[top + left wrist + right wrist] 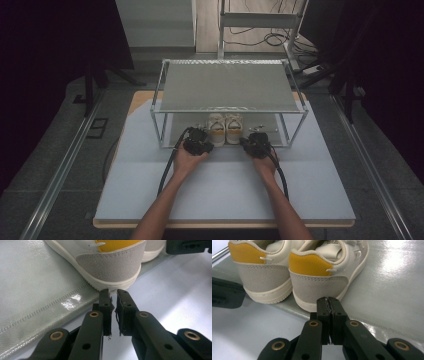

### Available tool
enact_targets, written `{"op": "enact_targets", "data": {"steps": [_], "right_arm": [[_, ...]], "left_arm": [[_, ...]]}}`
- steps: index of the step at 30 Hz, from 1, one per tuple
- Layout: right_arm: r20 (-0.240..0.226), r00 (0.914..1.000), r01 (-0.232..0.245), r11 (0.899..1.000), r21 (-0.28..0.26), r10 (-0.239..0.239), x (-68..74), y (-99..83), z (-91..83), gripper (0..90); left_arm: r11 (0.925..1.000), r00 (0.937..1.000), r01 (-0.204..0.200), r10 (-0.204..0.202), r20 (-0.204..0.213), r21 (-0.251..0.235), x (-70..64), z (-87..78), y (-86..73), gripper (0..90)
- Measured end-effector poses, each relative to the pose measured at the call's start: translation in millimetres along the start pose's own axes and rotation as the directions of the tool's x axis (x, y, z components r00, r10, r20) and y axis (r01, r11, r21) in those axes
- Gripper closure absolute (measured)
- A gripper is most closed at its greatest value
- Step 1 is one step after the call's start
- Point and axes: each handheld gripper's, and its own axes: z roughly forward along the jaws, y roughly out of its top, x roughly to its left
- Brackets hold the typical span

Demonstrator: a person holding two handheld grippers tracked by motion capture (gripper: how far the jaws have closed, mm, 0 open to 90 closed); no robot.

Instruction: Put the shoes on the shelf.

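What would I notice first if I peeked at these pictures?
Probably the little white shoes with yellow heels, side by side on the bottom shelf of the metal rack. Right behind the heels, the left hand-held gripper and right hand-held gripper sit on the white table.
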Motion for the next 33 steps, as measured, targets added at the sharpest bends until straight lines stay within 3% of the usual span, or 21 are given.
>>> {"op": "enact_targets", "data": {"steps": [16,22,29,33], "right_arm": [[0.000,1.0000,0.008,1.000,0.009,-0.008,1.9,1.3,0.9,87.8],[0.000,0.9999,0.015,1.000,0.007,-0.015,1.6,1.7,1.7,87.8],[-0.003,0.9999,0.014,1.000,0.012,-0.014,1.4,2.0,-0.2,87.4],[-0.002,0.9996,0.029,1.000,0.009,-0.029,3.4,5.1,-2.8,87.4]], "left_arm": [[0.9997,0.9999,0.008,-0.007,-0.013,0.022,6.3,1.6,13.7,80.8],[0.9986,0.9990,0.044,-0.044,-0.012,0.030,9.9,9.8,16.0,80.7],[0.9998,0.9997,0.014,-0.014,-0.020,0.011,8.9,2.7,12.8,81.1],[0.9997,0.9997,0.022,-0.022,-0.015,0.008,10.1,1.2,12.3,81.0]]}}
